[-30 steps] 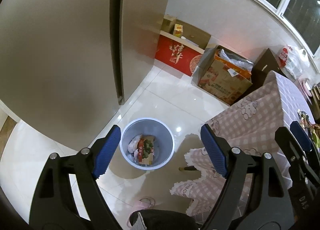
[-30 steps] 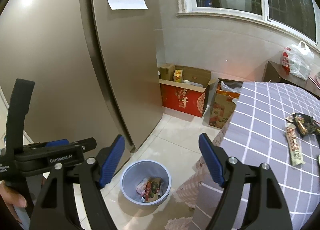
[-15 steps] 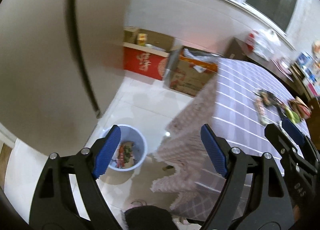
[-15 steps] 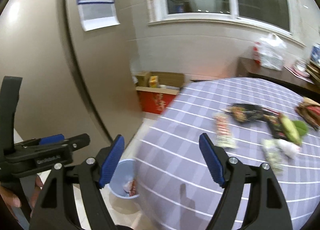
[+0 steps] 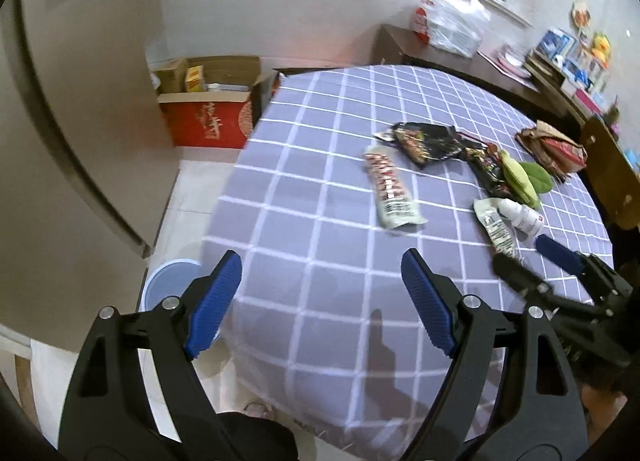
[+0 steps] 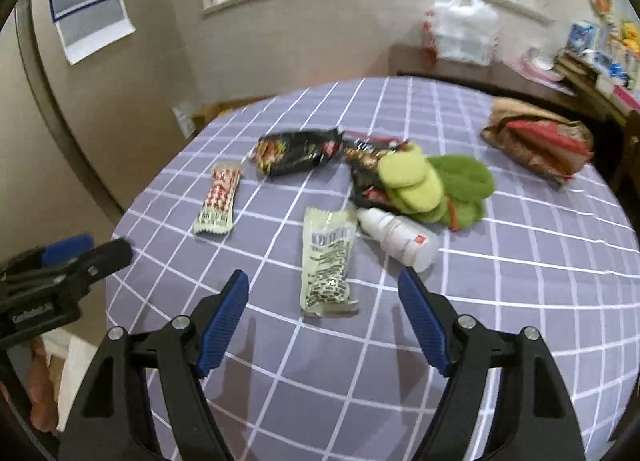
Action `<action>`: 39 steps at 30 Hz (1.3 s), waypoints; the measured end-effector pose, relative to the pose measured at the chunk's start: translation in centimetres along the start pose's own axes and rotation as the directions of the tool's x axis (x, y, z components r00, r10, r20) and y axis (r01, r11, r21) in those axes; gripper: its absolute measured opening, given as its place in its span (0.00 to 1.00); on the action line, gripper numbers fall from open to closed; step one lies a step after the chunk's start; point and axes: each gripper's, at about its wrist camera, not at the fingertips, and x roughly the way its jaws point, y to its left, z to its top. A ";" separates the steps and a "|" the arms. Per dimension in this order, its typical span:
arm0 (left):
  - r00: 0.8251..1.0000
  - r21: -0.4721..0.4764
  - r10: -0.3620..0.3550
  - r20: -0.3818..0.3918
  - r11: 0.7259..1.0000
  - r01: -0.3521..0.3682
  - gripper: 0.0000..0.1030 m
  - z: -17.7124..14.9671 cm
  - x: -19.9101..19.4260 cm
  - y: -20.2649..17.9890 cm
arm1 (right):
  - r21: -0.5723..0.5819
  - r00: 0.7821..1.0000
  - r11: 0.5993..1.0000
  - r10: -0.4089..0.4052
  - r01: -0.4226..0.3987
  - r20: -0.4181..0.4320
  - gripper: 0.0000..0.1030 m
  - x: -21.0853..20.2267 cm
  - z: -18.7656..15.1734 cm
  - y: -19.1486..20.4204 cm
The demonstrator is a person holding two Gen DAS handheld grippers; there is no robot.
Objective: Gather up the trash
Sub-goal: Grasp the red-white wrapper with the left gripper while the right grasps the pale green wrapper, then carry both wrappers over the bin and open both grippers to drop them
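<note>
Trash lies on a round table with a purple checked cloth [image 5: 320, 245] [image 6: 520, 301]: a red-white wrapper [image 5: 390, 191] [image 6: 219, 201], a pale green wrapper [image 6: 328, 265] [image 5: 496, 225], a white bottle [image 6: 400, 239] [image 5: 524, 215], black snack bags [image 6: 298, 151] [image 5: 424, 139], and green pads [image 6: 436, 185] [image 5: 524, 177]. My left gripper [image 5: 320, 301] is open and empty over the table's near edge. My right gripper [image 6: 322, 317] is open and empty just short of the pale green wrapper. The blue bin [image 5: 168, 285] shows on the floor at the left.
A brown-red bag [image 6: 540, 141] [image 5: 552, 145] lies at the table's far right. Cardboard boxes [image 5: 208, 109] stand on the floor by the wall. A side counter [image 5: 460, 57] holds a white plastic bag [image 6: 464, 33]. A tall fridge [image 5: 60, 141] stands left.
Both grippers swung right and up from over the bin on the floor to over the table. The trash on the cloth has come into view. Both stayed open.
</note>
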 end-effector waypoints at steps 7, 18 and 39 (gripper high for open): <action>1.000 0.047 0.030 -0.005 0.998 -0.029 0.78 2.1 2.6 -2.6 | -0.080 0.999 0.997 -0.006 0.003 -0.036 0.18 1.8 1.0 0.2; 0.998 0.091 0.038 -0.051 0.995 -0.034 0.62 3.8 6.7 -4.6 | 0.035 0.996 0.996 0.088 -0.087 -0.027 0.18 2.2 2.1 -1.6; 0.995 0.006 -0.083 0.051 0.997 0.083 0.11 0.5 -1.4 1.7 | -0.027 0.982 0.981 0.190 -0.191 -0.008 0.18 -1.1 1.6 5.5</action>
